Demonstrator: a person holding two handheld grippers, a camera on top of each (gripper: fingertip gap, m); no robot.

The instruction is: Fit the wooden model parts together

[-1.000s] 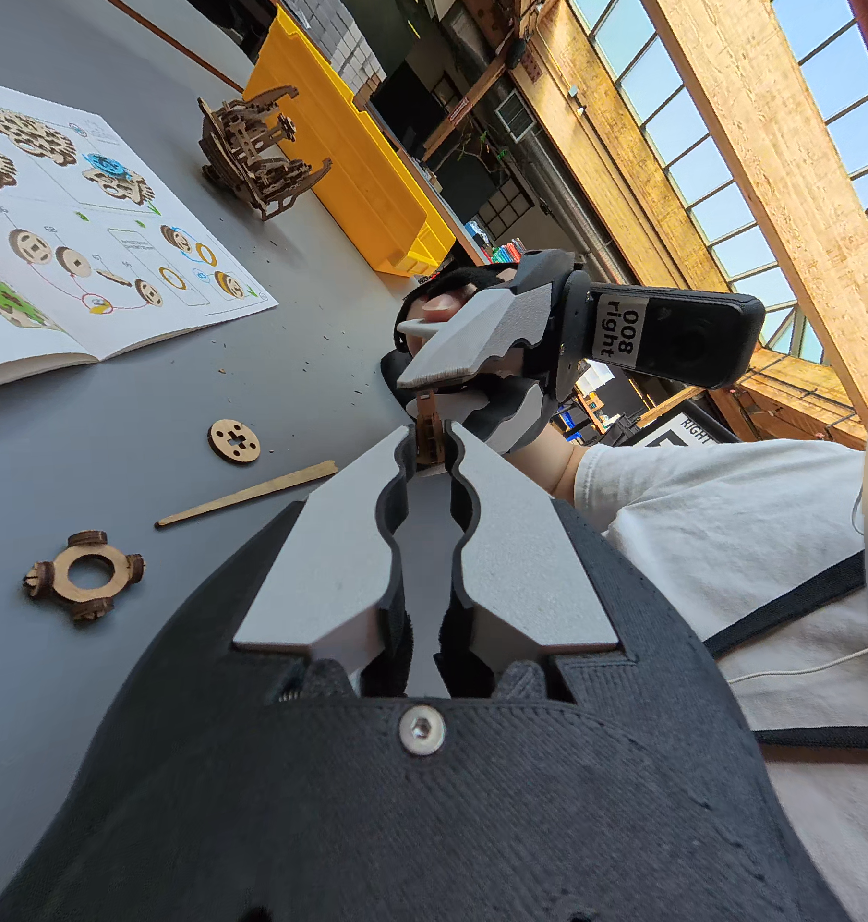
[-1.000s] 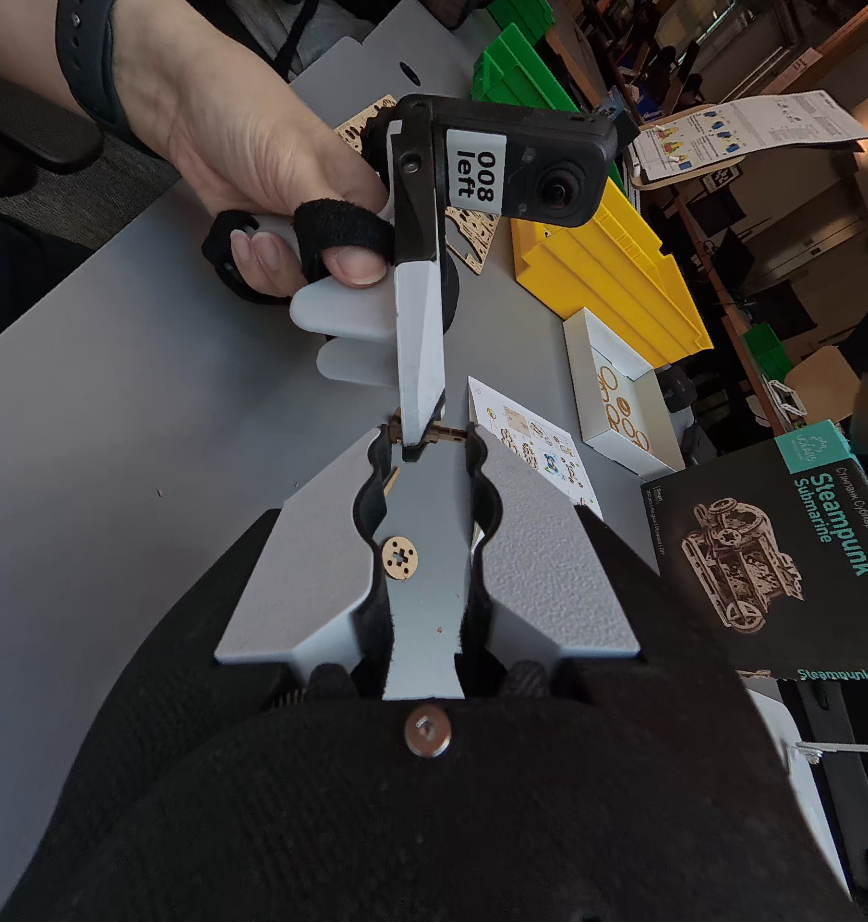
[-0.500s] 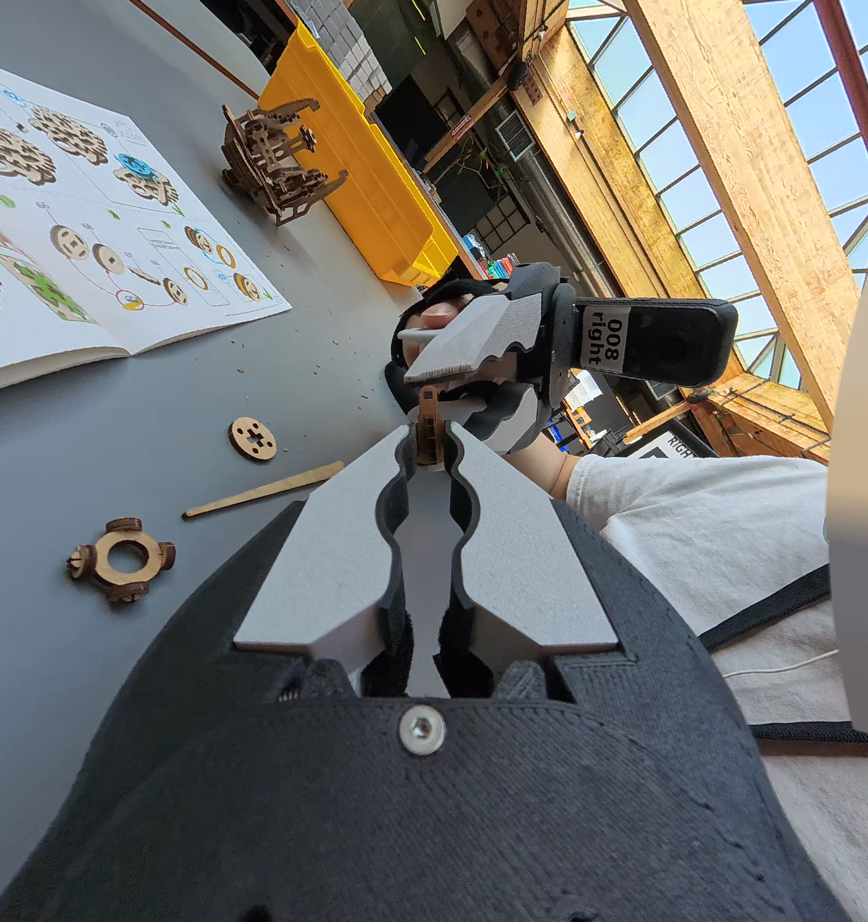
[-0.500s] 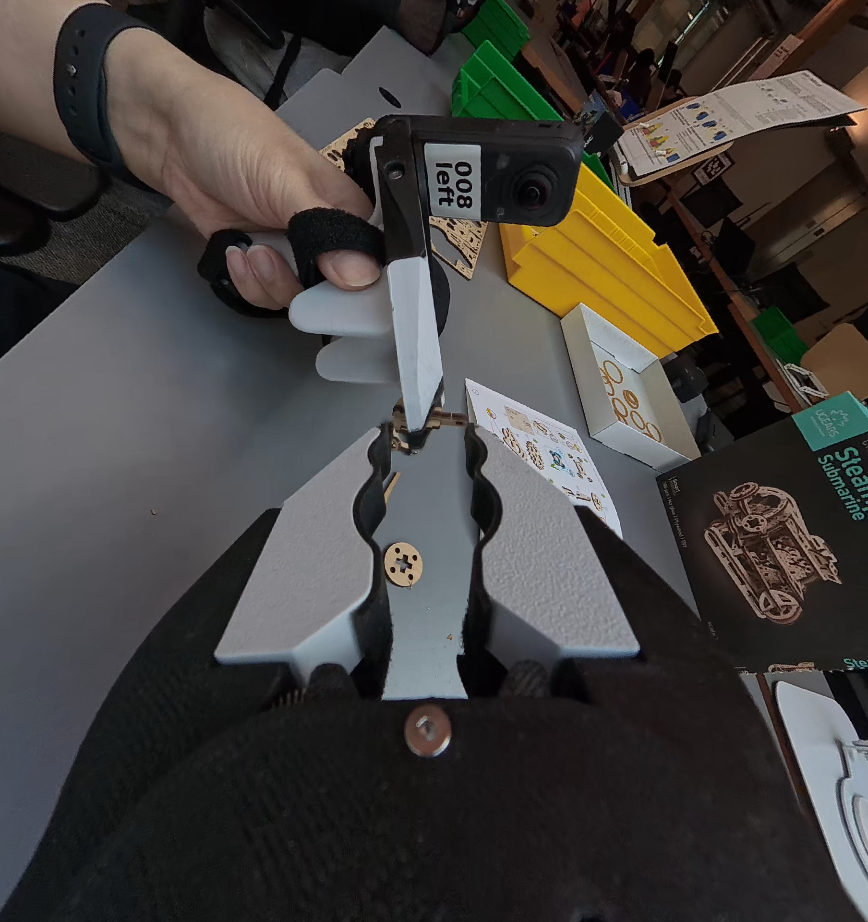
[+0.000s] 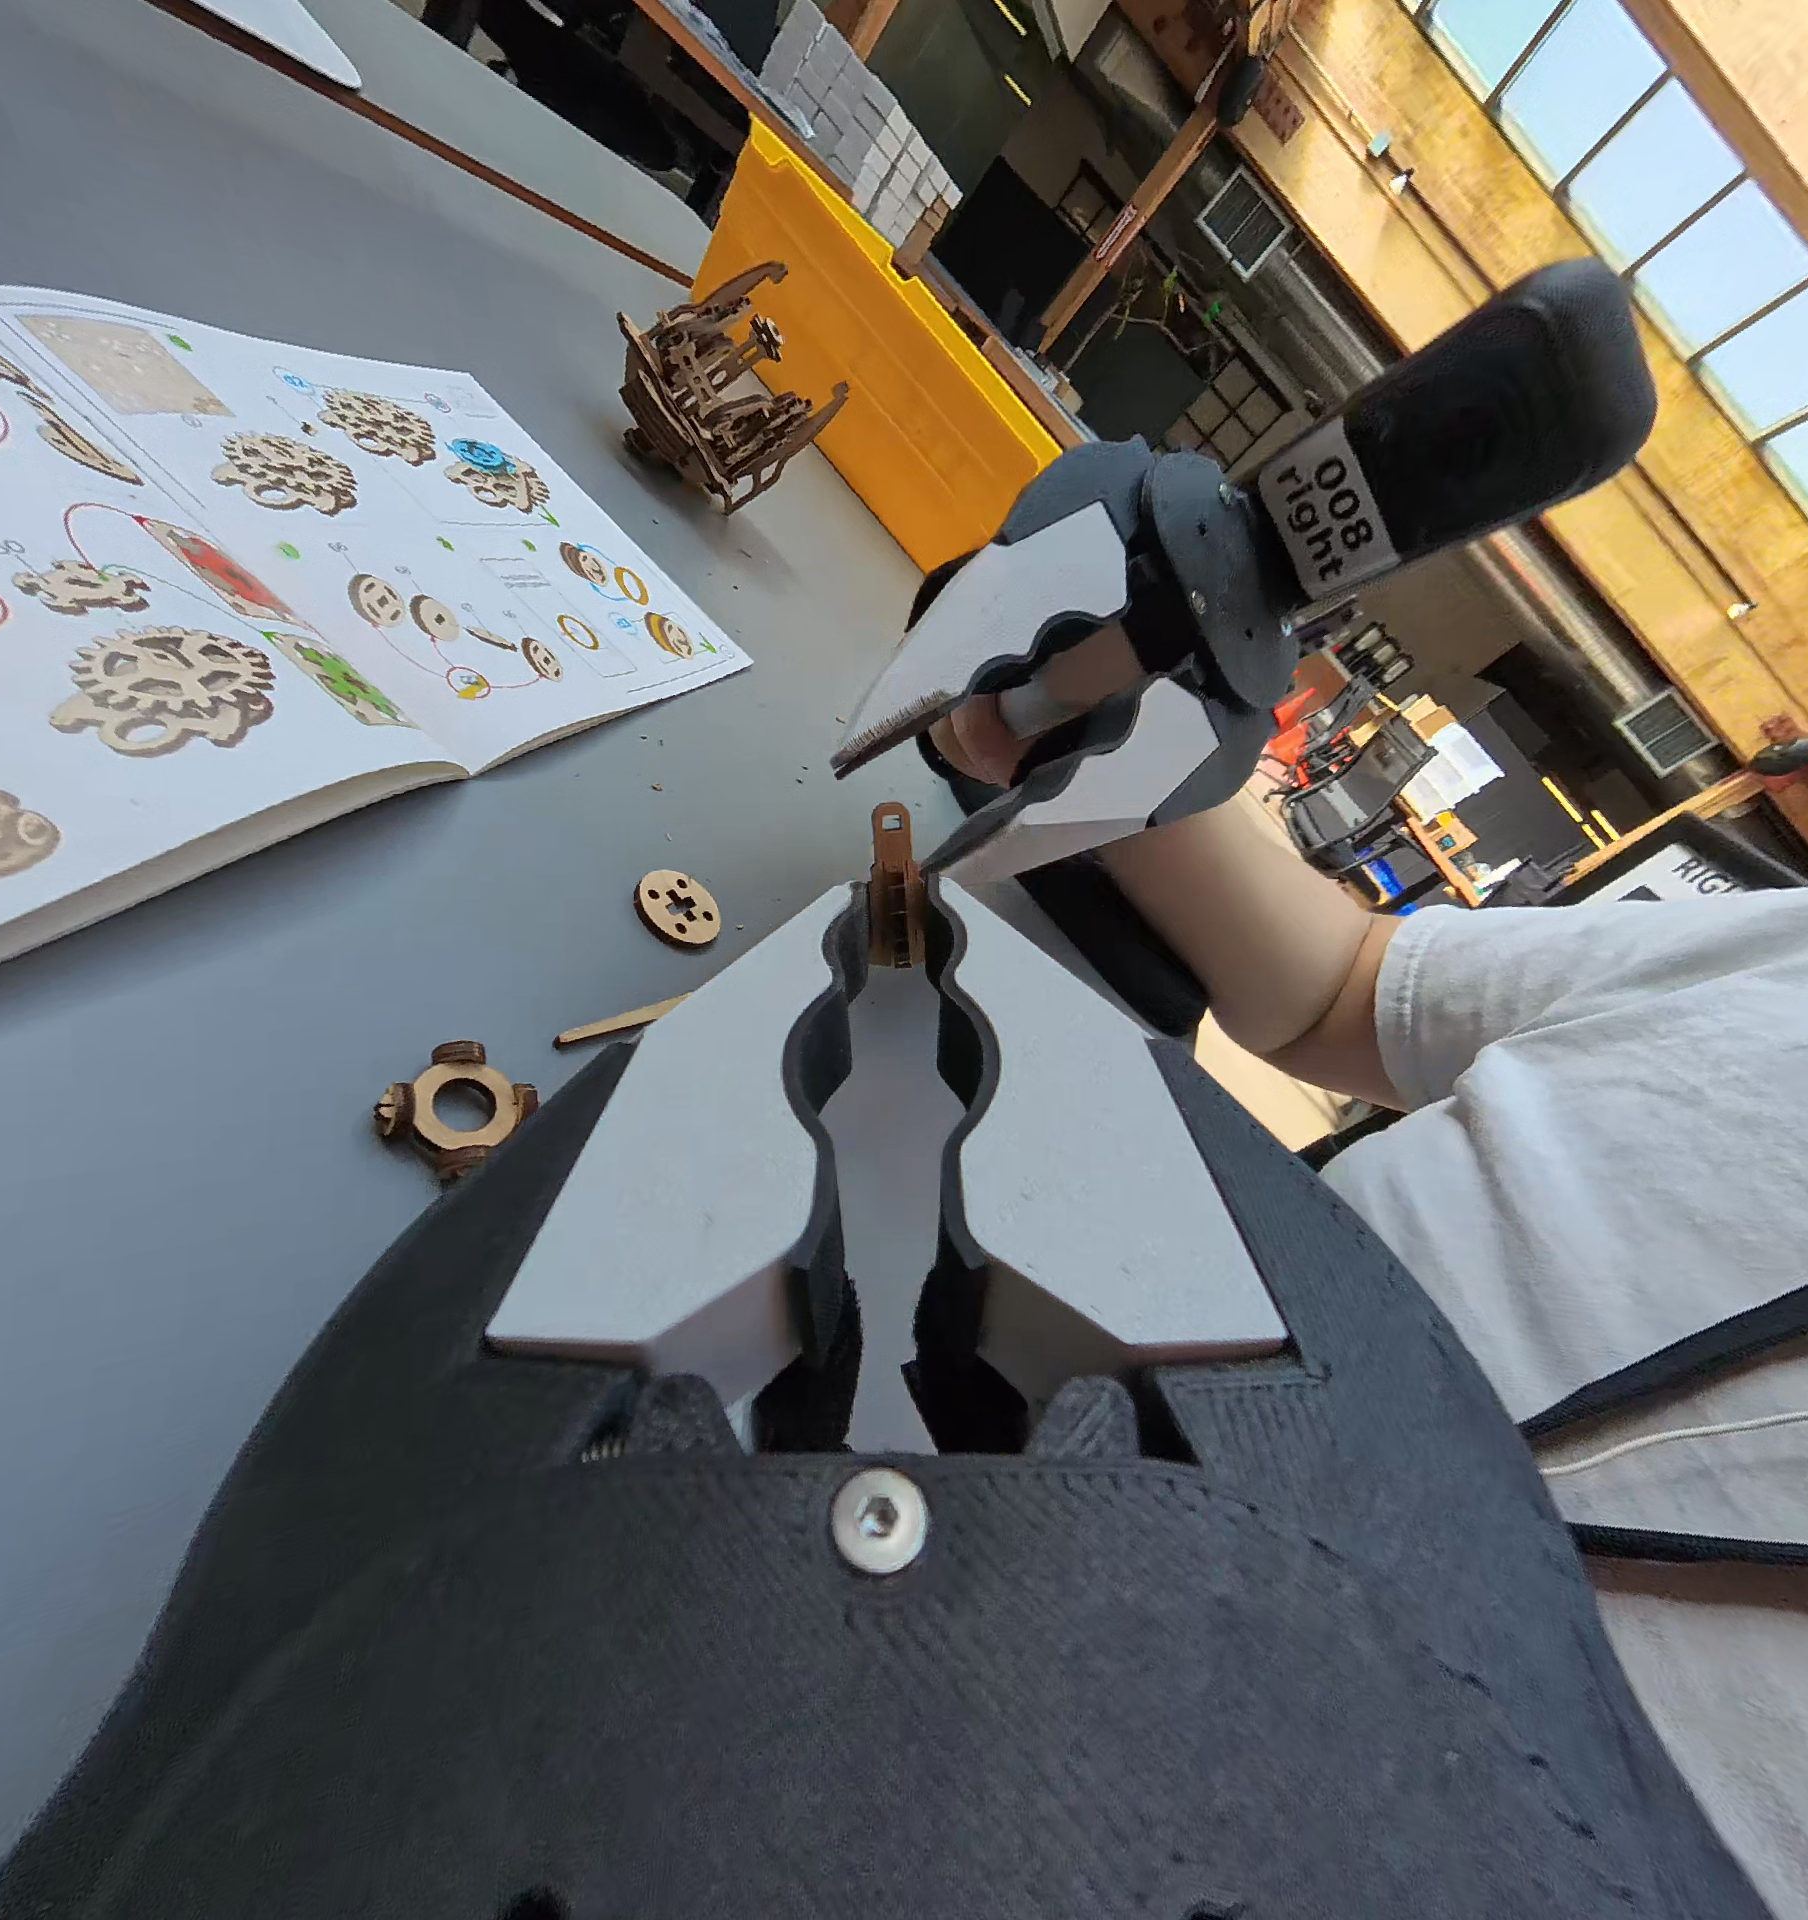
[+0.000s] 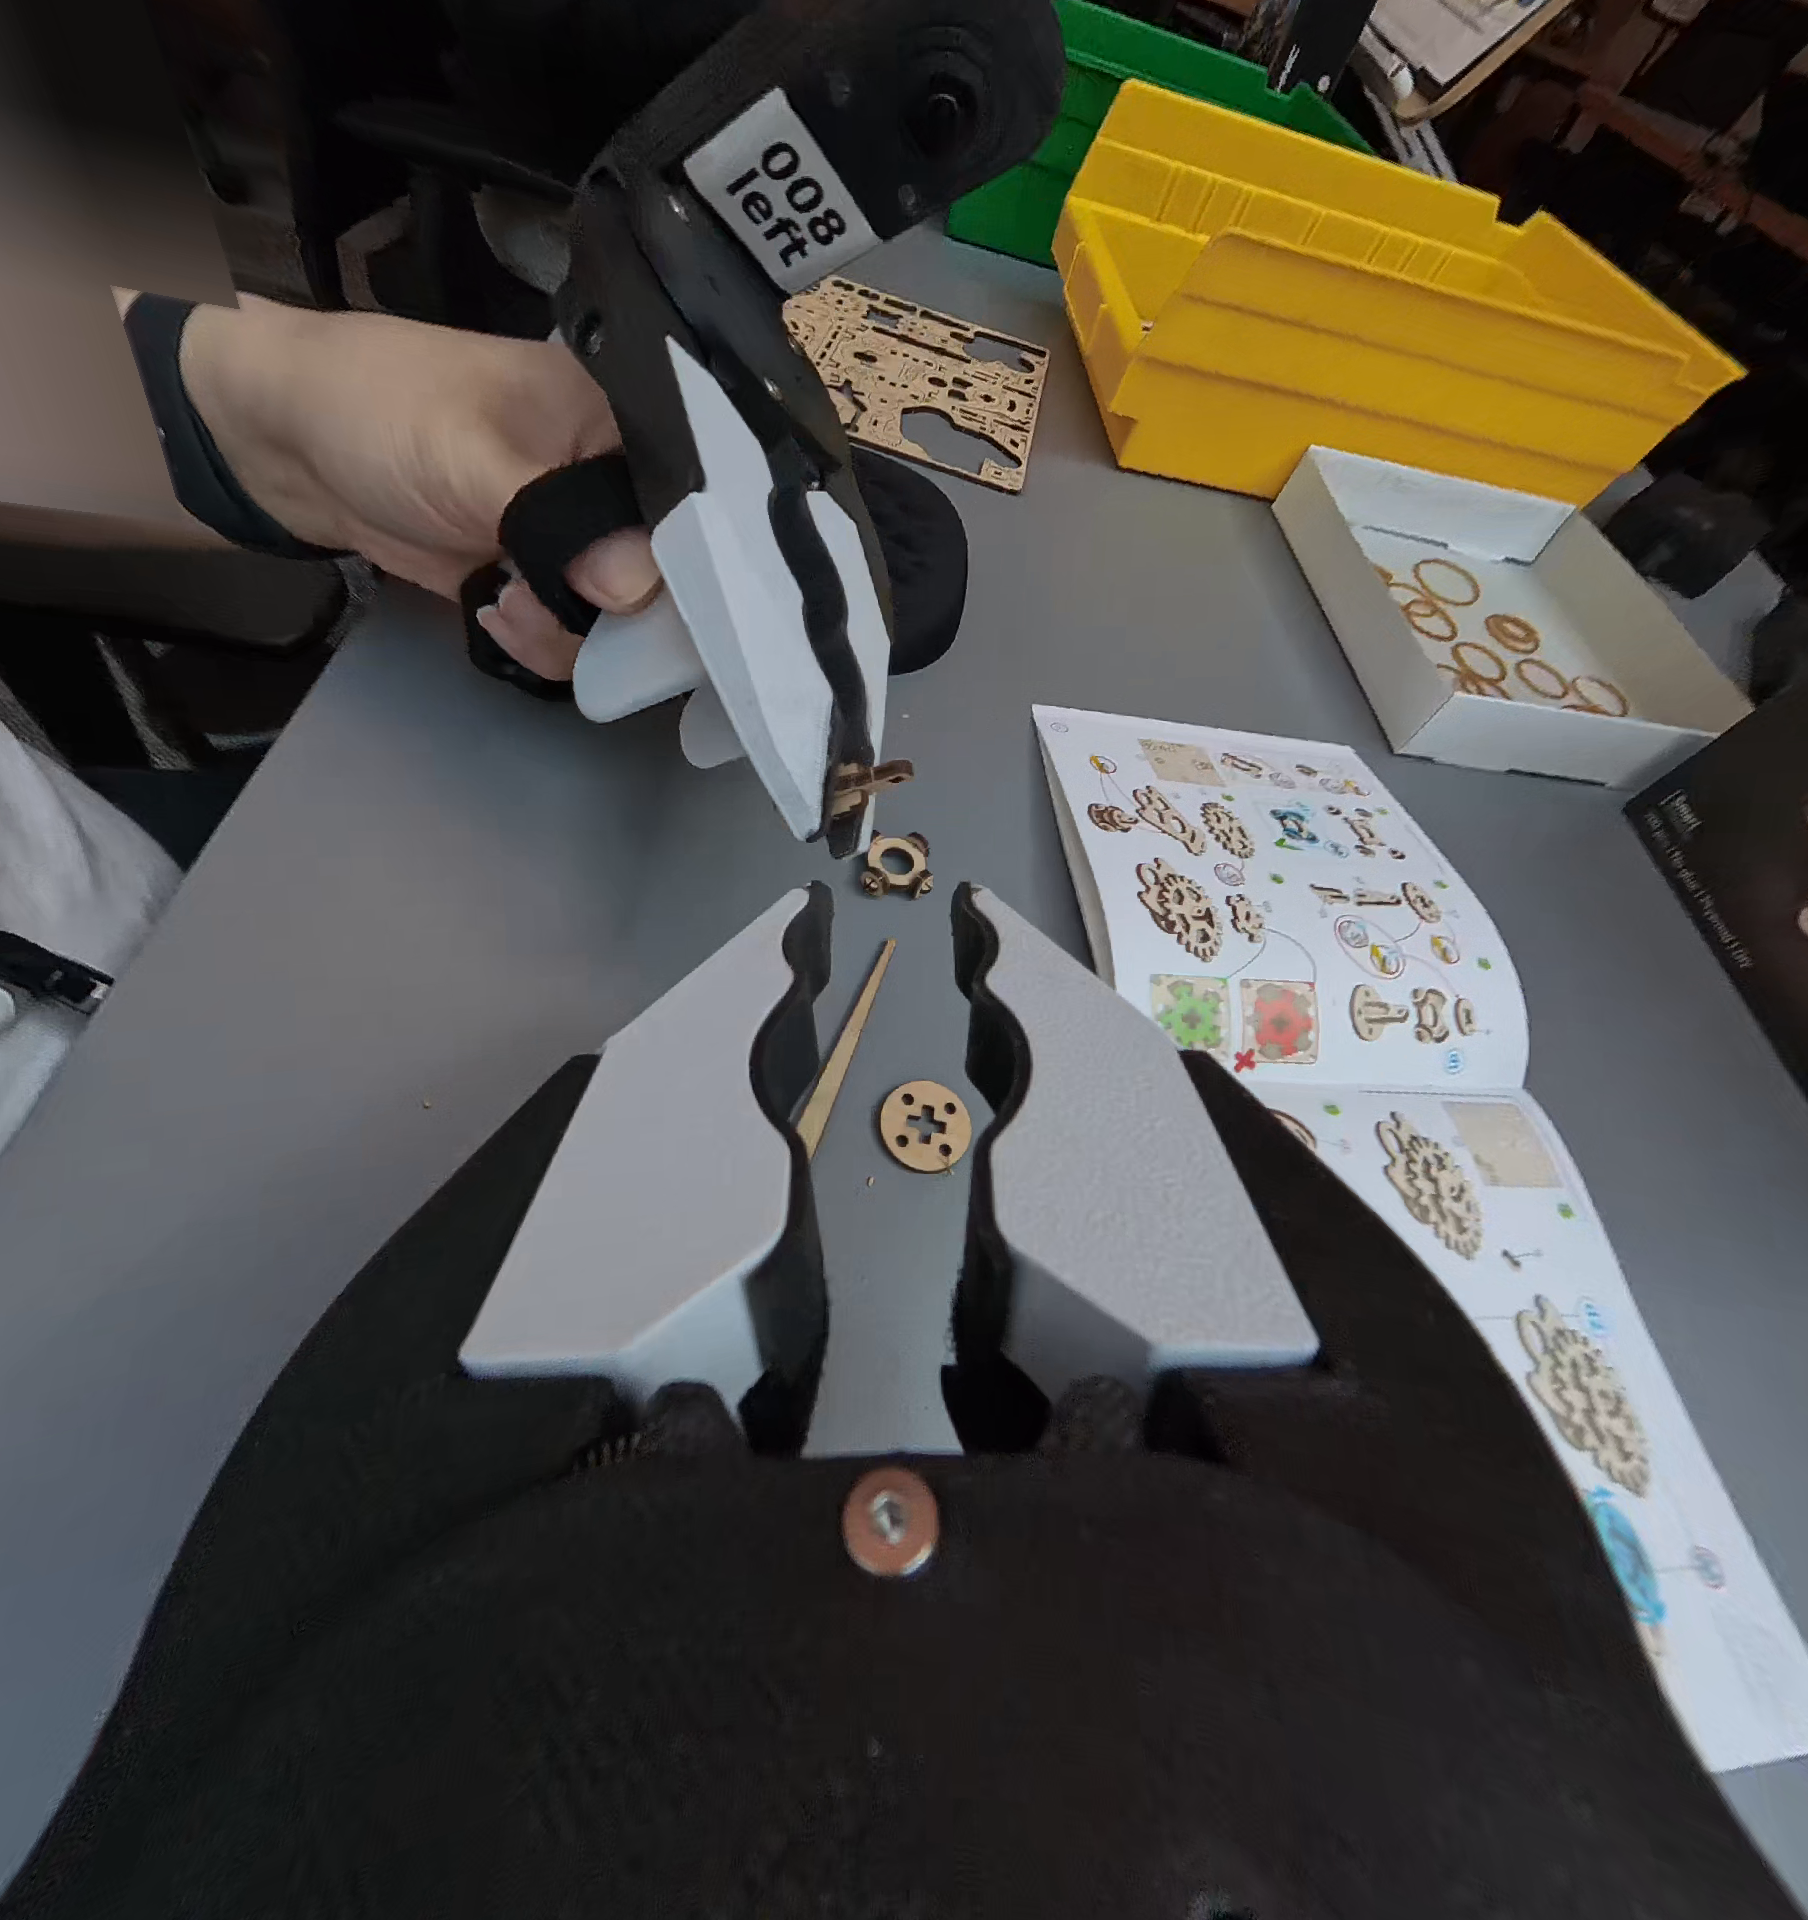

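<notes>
- The small wooden part [image 5: 892, 902] is a brown, laser-cut piece with a stacked, ribbed body and a narrow tab with a hole sticking out past the fingertips; it sits at the very tip of the left gripper [image 5: 892, 906], raised off the desk [image 5: 256, 1195].
- In the right wrist view the same part [image 6: 864, 781] pokes out toward 3 o'clock from the left gripper's [image 6: 840, 821] tips, just above a wooden ring with four knobs [image 6: 895, 865] lying on the desk.
- The left hand [image 6: 401, 447] comes in from 9 o'clock, fingers through black loops, angling its gripper down toward 5 o'clock.
- The left gripper is closed tight on the small wooden part.
- The right gripper [image 6: 892, 899] is parted and holds nothing; between its fingers the desk shows a thin wooden stick [image 6: 850, 1039] and a round disc with a cross-shaped hole [image 6: 925, 1126].
- In the left wrist view the right gripper [image 5: 884, 805] reaches in from 2 o'clock, its lower fingertip just beside the part; contact cannot be told.
- An open instruction booklet [image 6: 1326, 1039] lies at 3 o'clock of the disc.
</notes>
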